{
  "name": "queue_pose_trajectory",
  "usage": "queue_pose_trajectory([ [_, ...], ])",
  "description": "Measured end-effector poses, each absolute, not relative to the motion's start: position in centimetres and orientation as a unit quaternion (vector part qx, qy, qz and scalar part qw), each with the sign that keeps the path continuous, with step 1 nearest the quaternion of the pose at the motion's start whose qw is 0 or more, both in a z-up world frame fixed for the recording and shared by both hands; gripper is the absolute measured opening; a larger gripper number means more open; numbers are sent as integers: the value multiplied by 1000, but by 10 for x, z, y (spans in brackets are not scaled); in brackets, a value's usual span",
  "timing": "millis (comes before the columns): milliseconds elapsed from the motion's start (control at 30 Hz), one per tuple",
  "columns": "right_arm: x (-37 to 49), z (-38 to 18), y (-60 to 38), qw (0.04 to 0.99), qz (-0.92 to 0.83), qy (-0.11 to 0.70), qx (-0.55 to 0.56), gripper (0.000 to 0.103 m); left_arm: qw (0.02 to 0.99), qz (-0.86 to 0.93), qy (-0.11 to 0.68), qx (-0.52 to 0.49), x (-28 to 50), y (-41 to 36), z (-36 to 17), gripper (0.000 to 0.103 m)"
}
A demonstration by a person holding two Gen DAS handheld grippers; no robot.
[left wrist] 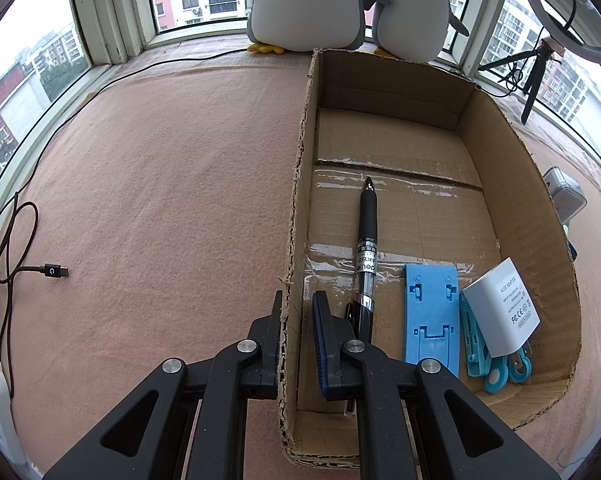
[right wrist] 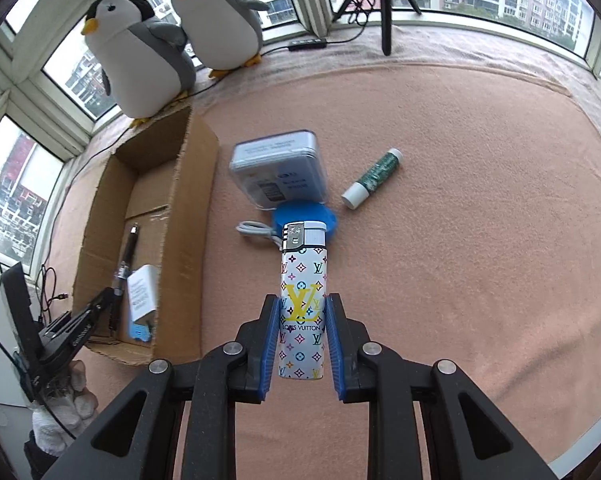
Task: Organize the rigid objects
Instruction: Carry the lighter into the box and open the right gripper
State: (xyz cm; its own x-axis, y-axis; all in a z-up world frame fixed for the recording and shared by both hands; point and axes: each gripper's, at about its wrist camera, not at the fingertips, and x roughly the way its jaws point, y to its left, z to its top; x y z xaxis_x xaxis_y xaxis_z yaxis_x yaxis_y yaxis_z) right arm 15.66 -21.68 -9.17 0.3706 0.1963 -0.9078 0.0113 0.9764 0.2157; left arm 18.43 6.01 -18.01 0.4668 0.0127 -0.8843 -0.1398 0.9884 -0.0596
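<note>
The right tool (right wrist: 302,312) is clamped on the lower body of a white lighter printed with coloured monogram marks (right wrist: 302,288), its blue pads pressing the two long sides. The lighter's long axis runs straight out along the fingers, metal cap farthest from the tool, and it appears lifted clear of the pink felt-covered tabletop (right wrist: 460,260). The open brown cardboard box (right wrist: 188,208) lies to the left of the lighter in the right wrist view, its near wall between the two. Inside it lie a black pen (left wrist: 366,248), a blue plastic stand (left wrist: 430,312) and a white charger plug (left wrist: 500,304). The left tool (left wrist: 296,312) is shut on the box's left wall, bracing it. So the coming move is judged a carry leftward over the wall.
</note>
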Motion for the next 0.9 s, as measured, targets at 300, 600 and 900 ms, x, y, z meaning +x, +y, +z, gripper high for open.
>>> queue_pose_trajectory([
  [300,160,-76,-146,822,128,551,70,21,854,45,514,-62,184,60,-180,11],
  [600,166,-90,-87,808,171,561,55,21,854,44,514,-64,184,61,-180,11],
  [900,177,-111,-70,791,176,583,53,21,855,42,513,-67,184,62,-181,11],
])
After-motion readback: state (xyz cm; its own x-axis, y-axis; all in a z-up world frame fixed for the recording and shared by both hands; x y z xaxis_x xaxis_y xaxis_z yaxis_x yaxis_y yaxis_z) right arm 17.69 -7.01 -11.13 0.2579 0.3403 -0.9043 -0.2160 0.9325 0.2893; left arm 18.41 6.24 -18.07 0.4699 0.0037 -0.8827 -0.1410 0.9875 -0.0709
